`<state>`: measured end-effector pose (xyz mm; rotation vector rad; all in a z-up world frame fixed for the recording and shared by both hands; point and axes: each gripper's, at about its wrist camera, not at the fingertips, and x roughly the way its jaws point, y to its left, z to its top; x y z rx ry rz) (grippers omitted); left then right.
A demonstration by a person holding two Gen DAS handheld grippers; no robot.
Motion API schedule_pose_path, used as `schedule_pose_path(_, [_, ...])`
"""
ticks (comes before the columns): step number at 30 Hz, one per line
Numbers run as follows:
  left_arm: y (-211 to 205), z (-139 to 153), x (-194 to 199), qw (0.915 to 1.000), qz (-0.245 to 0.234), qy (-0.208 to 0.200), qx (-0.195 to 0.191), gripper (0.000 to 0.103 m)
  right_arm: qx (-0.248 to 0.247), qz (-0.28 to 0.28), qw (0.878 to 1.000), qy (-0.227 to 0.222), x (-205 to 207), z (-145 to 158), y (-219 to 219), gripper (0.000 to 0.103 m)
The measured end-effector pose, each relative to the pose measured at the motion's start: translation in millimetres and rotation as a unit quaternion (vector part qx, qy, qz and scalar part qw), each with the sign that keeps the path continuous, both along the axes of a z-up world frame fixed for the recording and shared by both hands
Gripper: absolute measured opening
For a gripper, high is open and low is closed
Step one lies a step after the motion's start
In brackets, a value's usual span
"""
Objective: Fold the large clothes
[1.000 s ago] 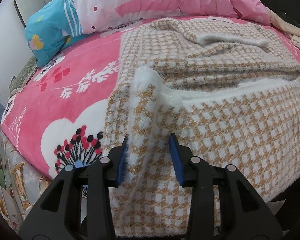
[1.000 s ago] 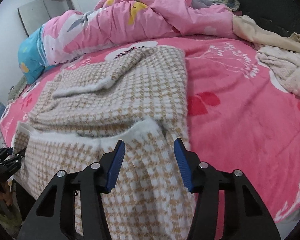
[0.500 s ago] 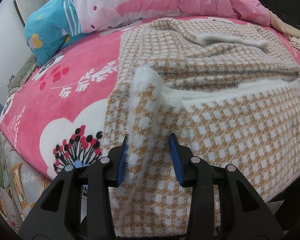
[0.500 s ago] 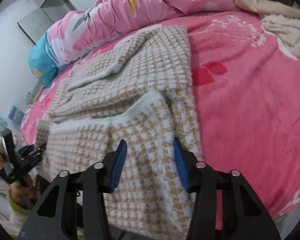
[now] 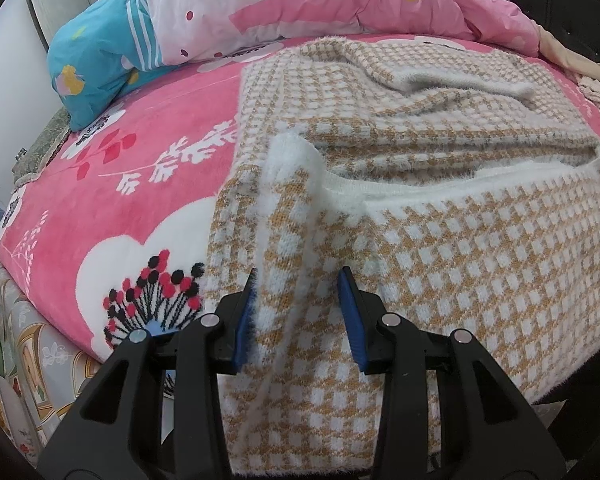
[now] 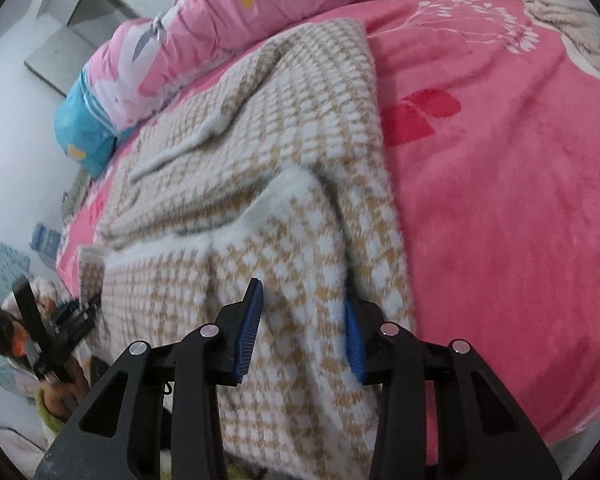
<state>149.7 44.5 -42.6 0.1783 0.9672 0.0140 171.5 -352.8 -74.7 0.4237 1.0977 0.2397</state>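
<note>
A fuzzy tan-and-white checked sweater (image 5: 440,248) lies spread on the pink bed, its white-ribbed hem (image 5: 400,196) turned back over the body. At the sweater's near left corner, my left gripper (image 5: 298,300) is shut on a raised ridge of the knit. The same sweater (image 6: 292,184) fills the right wrist view. My right gripper (image 6: 302,312) is at the near right corner with its jaws closing. The fabric fills the gap between them and the right pad is sunk into it. The left gripper (image 6: 92,304) shows small at the far left of that view.
A pink blanket (image 6: 500,200) with flower prints covers the bed. A pink quilt (image 5: 340,4) and a blue pillow (image 5: 100,64) lie along the far side. Beige and cream clothes (image 6: 572,28) are piled at the far right. A person (image 6: 8,336) is at the bed's left edge.
My right gripper rolled, sank toward the sweater's right edge, and its jaws narrowed onto the fabric. The left gripper and its corner stayed still.
</note>
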Motion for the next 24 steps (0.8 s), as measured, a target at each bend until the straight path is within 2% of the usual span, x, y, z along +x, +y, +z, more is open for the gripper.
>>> schedule_pose_path(5, [0, -1, 1, 1.0, -0.001, -0.001, 0.0, 0.037, -0.047, 0.016, 0.999, -0.002, -5, 5, 10, 0.037])
schedule_pose_path(12, [1, -1, 1, 1.0, 0.0, -0.001, -0.003, 0.037, -0.069, 0.0, 0.998, -0.007, 1, 4, 16, 0.035])
schedule_pose_path(14, [1, -1, 1, 1.0, -0.001, -0.001, -0.003, 0.037, -0.086, 0.002, 0.996, -0.012, -1, 9, 22, 0.028])
schedule_pose_path(17, [2, -1, 0, 1.0, -0.001, -0.001, -0.002, 0.037, -0.106, 0.023, 0.993, -0.036, -9, 21, 37, 0.022])
schedule_pose_path(20, [3, 0, -1, 1.0, 0.0, -0.001, -0.002, 0.037, -0.105, 0.056, 0.991, -0.066, -18, 33, 48, 0.022])
schedule_pose_path(24, [4, 0, 0, 1.0, 0.0, -0.002, -0.005, 0.037, -0.098, 0.062, 0.992, -0.058, -11, 31, 51, 0.022])
